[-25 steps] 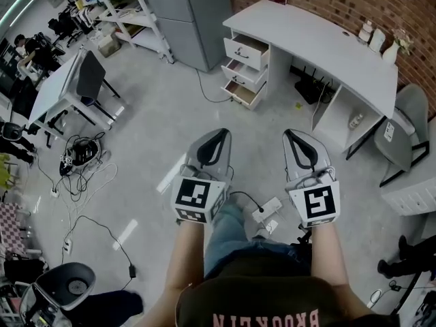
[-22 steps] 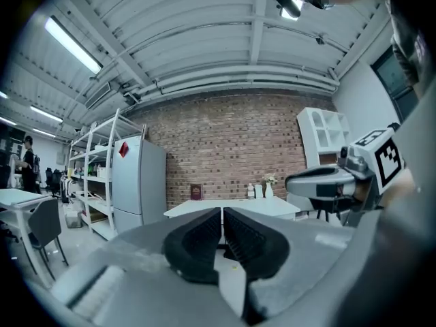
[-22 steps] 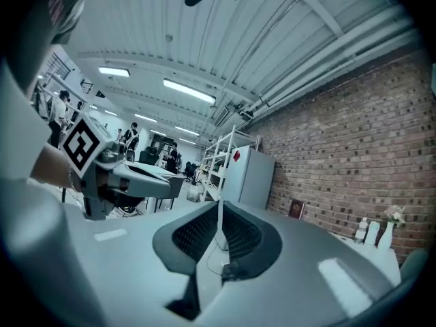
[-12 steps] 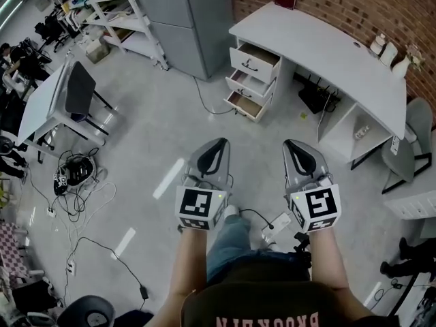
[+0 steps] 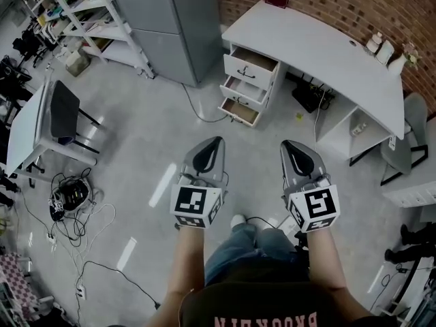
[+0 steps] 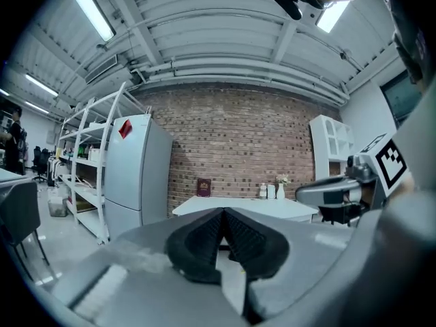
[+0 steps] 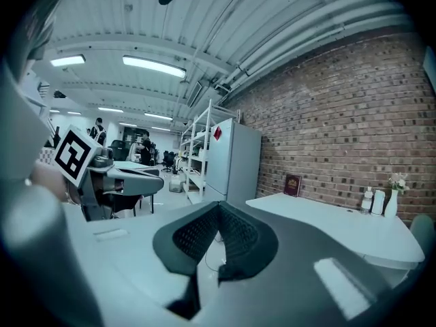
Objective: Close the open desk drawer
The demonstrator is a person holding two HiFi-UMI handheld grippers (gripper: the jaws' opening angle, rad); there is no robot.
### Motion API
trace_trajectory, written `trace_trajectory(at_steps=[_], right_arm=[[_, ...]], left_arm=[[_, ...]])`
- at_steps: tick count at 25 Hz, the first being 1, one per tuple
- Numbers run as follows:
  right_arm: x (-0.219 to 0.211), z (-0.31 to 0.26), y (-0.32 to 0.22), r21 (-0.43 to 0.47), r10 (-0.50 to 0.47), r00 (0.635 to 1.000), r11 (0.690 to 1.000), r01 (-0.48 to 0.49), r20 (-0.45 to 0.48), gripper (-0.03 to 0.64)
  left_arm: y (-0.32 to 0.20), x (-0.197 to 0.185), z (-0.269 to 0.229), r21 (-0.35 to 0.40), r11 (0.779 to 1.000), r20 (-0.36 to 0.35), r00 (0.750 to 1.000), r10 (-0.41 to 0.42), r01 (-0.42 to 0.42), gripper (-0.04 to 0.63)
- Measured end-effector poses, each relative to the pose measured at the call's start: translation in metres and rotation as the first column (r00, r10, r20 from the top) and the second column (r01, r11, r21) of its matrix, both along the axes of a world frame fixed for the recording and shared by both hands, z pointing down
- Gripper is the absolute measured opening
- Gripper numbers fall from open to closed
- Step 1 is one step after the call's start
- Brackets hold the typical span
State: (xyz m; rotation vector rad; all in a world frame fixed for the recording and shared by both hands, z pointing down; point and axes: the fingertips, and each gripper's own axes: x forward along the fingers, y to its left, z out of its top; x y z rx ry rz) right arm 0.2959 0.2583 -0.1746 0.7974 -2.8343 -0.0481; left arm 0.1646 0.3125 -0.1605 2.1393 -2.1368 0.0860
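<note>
A white desk stands against the brick wall ahead. At its left end three drawers stand pulled out: the top drawer, the middle drawer and the bottom drawer. My left gripper and right gripper are held side by side over the floor, well short of the drawers. Both are shut with nothing between the jaws. In the left gripper view the left gripper points at the desk; in the right gripper view the right gripper has the desk to its right.
A grey cabinet stands left of the desk, with white shelving further left. A cable runs across the floor near the drawers. A table with a dark chair and a tangle of cables lie at the left. A grey chair sits right.
Both grippers have moved forward across the floor towards the desk, still shut. The drawers now lie closer in the head view.
</note>
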Motion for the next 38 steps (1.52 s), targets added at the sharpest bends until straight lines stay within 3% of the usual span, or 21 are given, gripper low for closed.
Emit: trace_trajectory(at_steps=[16, 22, 38], right_arm=[[-0.057, -0.017, -0.028, 0.079, -0.034, 0.999, 0.996, 0.031, 0.042, -0.002], [-0.071, -0.002, -0.058, 0.048, -0.024, 0.999, 0.999, 0.023, 0.031, -0.002], [-0.138, 0.042, -0.191, -0.076, 0.081, 0.996, 0.994, -0.079, 0.022, 0.000]], left_arm=[[-0.017, -0.061, -0.006, 0.025, 0.998, 0.007, 0.998, -0.060, 0.060, -0.003], [-0.041, -0.076, 0.007, -0.004, 0.998, 0.016, 0.998, -0.067, 0.067, -0.005], [-0.188, -0.136, 0.046, -0.124, 0.990, 0.005, 0.998, 0.069, -0.068, -0.005]])
